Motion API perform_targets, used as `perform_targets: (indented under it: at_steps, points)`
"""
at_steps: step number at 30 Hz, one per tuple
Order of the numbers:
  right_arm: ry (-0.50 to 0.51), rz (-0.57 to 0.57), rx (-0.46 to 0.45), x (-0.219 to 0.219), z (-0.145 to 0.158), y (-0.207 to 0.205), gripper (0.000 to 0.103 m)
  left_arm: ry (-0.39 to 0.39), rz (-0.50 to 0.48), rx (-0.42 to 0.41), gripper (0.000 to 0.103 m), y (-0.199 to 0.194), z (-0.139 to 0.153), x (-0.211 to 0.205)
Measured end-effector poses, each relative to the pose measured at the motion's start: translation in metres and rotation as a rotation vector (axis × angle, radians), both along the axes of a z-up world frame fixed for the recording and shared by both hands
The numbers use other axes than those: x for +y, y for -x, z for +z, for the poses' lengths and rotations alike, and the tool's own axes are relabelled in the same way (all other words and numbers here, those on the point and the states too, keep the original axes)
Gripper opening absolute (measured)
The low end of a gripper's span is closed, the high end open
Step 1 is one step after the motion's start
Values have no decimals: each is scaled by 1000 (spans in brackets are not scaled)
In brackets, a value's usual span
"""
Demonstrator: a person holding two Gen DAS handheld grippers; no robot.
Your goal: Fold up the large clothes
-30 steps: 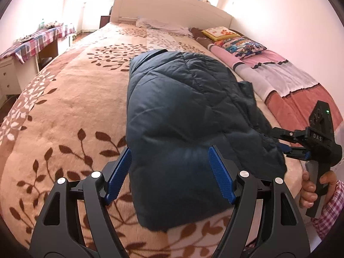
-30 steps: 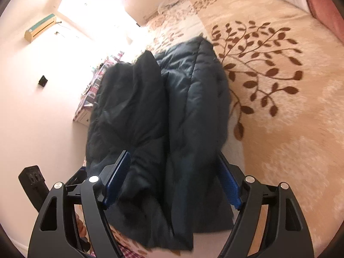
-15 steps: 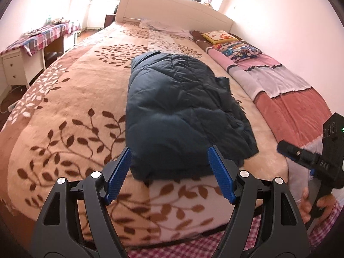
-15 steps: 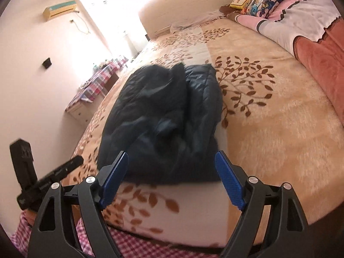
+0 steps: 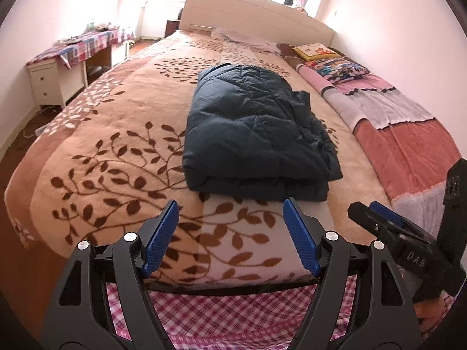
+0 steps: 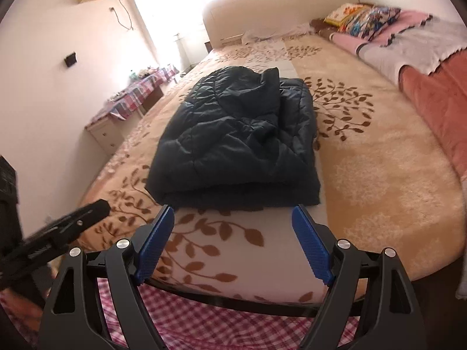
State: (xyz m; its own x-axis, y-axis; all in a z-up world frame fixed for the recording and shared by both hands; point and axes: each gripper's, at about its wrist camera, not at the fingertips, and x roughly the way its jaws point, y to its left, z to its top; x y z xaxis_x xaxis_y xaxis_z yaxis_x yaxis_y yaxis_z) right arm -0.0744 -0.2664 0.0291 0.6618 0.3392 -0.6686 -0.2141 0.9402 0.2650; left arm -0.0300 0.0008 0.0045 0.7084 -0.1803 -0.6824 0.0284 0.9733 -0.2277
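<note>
A dark blue quilted jacket (image 5: 254,134) lies folded into a thick rectangle on the bed, its folded edge toward me; it also shows in the right wrist view (image 6: 236,140). My left gripper (image 5: 230,227) is open and empty, held back from the jacket above the foot of the bed. My right gripper (image 6: 232,233) is open and empty too, just short of the jacket's near edge. The right gripper also shows at the lower right of the left wrist view (image 5: 376,218), and the left gripper shows at the left of the right wrist view (image 6: 73,224).
The bed carries a tan blanket with a brown leaf pattern (image 5: 116,157). A pink and red blanket (image 5: 408,134) and pillows (image 5: 329,61) lie along the right side. A white headboard (image 5: 256,11) stands at the far end. A desk with a checked cloth (image 5: 73,55) stands left.
Both grippers have pulled back from the jacket toward the foot of the bed. The jacket, which was raised between them a second ago, now lies folded flat on the blanket.
</note>
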Motion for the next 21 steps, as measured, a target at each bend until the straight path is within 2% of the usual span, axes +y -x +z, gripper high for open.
perform_targets:
  at_steps: [7,16,21]
  points:
    - [76,13,22,11,-16,17,83,-39,6,53,73,4,-10,-10]
    - [97,-33,51,7,-22,16,83,-87,-1,87,73,4,-16,-20]
    - [123,-43,51,9,-24,17,83,-89,3,101,73,3,-19,-20]
